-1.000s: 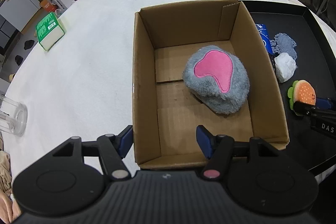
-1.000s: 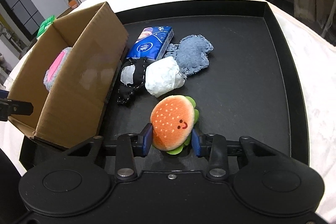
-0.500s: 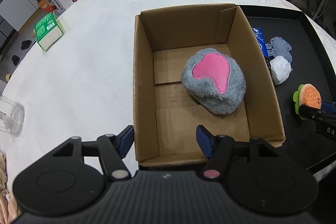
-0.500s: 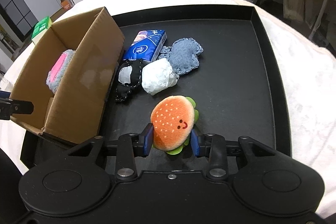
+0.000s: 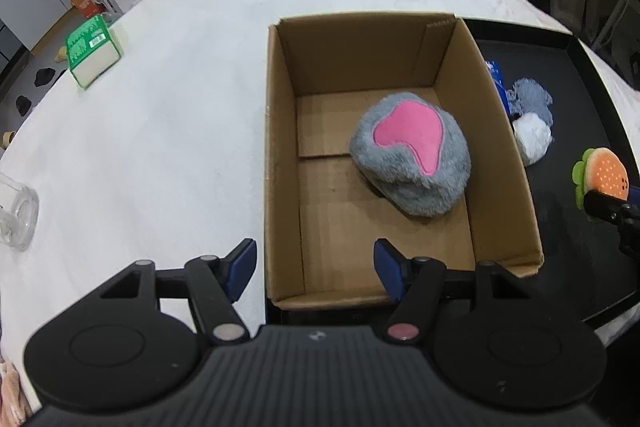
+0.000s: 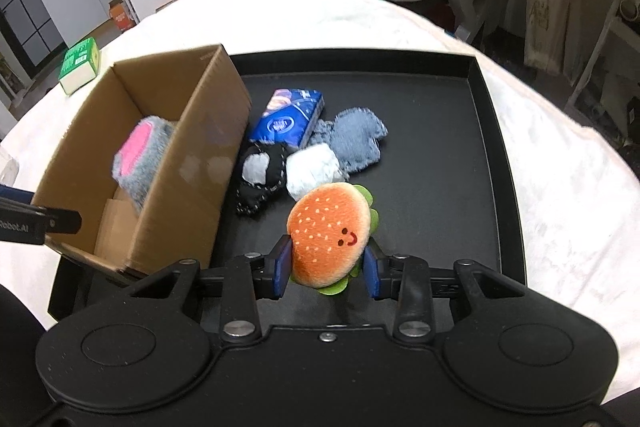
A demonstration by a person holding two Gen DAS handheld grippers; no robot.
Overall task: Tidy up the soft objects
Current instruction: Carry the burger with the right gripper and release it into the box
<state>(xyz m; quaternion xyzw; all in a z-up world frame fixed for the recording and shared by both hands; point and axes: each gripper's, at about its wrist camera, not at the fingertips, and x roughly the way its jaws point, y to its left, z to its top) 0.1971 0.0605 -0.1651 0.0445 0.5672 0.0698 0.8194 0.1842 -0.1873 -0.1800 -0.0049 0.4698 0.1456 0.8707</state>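
My right gripper [image 6: 326, 273] is shut on a burger plush [image 6: 330, 233] with an orange bun and a smiling face, held above the black tray [image 6: 496, 147]. The same burger plush [image 5: 604, 175] shows at the right edge of the left wrist view. An open cardboard box [image 5: 280, 147] holds a grey plush with a pink patch [image 5: 412, 159]; the box [image 6: 192, 187] stands left of the burger. My left gripper [image 5: 314, 267] hangs open over the box's near left corner, with nothing between its fingers.
On the tray lie a blue tissue pack [image 6: 290, 119], a grey-blue cloth [image 6: 356, 139], a white bundle [image 6: 312, 171] and a black-and-white pouch [image 6: 258, 179]. A green box [image 5: 92, 55] and a clear glass [image 5: 16, 215] stand on the white table [image 5: 160, 147].
My right gripper has lifted the burger plush off the tray floor and drawn back a little. The left gripper has stayed open over the box corner.
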